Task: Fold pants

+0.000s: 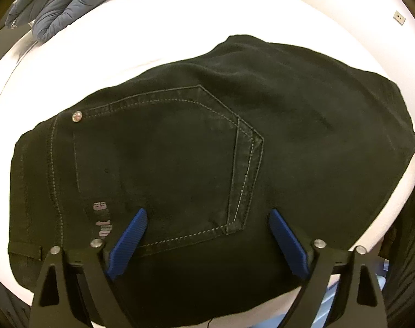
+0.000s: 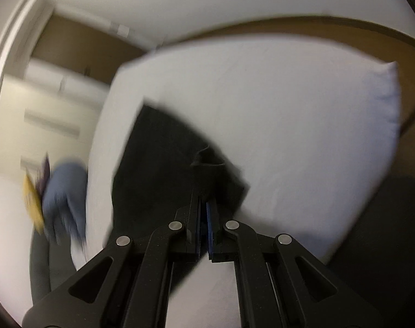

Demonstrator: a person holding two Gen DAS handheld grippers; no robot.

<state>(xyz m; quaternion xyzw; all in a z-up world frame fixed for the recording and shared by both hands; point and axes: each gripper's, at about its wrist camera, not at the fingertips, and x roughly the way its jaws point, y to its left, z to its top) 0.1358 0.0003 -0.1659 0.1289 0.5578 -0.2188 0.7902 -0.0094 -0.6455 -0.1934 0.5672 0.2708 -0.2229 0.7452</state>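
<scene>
Black jeans (image 1: pixel 275 114) lie folded on a white bed sheet (image 1: pixel 180 22), back pocket up with a small stud at its corner. My left gripper (image 1: pixel 207 218) is open just above the pocket, its blue pads (image 1: pixel 131 235) spread wide, touching nothing that I can tell. In the blurred right wrist view, my right gripper (image 2: pixel 204 191) is shut on an edge of the black jeans (image 2: pixel 158 169) and holds that cloth above the white bed (image 2: pixel 289 125).
A blue-grey quilted jacket (image 1: pixel 62 2) lies at the bed's far left corner; it also shows blurred in the right wrist view (image 2: pixel 65 199) beside something yellow (image 2: pixel 32 205). A white pillow corner (image 2: pixel 388 104) lies at the right. Wall sockets (image 1: pixel 399 17) lie beyond the bed.
</scene>
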